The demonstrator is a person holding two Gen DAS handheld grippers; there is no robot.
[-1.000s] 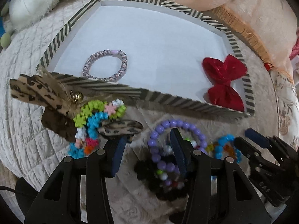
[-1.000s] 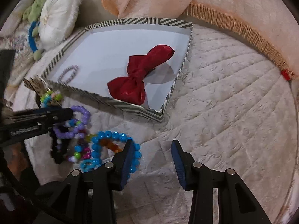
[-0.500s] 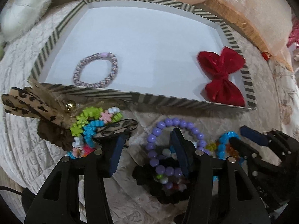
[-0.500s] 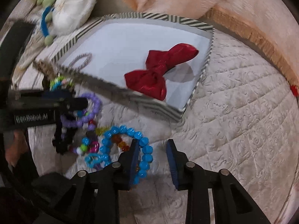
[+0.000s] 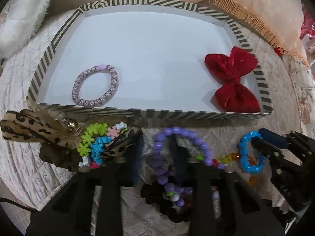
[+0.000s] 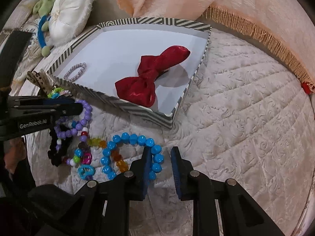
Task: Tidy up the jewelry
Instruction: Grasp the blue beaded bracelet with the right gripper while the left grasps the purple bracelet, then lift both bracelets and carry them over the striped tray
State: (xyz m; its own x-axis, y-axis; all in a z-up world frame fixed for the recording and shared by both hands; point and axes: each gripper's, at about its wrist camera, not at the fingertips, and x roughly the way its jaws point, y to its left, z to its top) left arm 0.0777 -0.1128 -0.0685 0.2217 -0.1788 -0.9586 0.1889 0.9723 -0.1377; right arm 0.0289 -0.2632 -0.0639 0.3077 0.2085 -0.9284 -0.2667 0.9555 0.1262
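A striped tray [image 5: 177,114] [image 6: 137,108] holds a braided hair tie [image 5: 94,86] [image 6: 75,71] and a red bow [image 5: 234,80] [image 6: 151,78]. In front of it on the quilt lie a purple bead bracelet [image 5: 185,135] [image 6: 84,116], a blue bead bracelet [image 5: 246,155] [image 6: 133,139], a black scrunchie [image 5: 157,196] [image 6: 57,153] and a colourful bracelet [image 5: 94,139] with a leopard bow [image 5: 29,129]. My left gripper [image 5: 157,153] is open, its jaws astride the purple bracelet's left side. My right gripper [image 6: 161,167] is open astride the blue bracelet's right edge; it also shows in the left wrist view [image 5: 263,139].
A peach fringed blanket [image 6: 246,19] lies behind and right of the tray. A white round pillow [image 6: 70,9] and a green and blue plush toy [image 6: 43,23] sit at the far left. Bare quilted bed cover [image 6: 246,118] stretches to the right.
My left gripper has moved forward and narrowed around the purple bracelet. My right gripper has moved left over the blue bracelet's edge and its jaws have narrowed.
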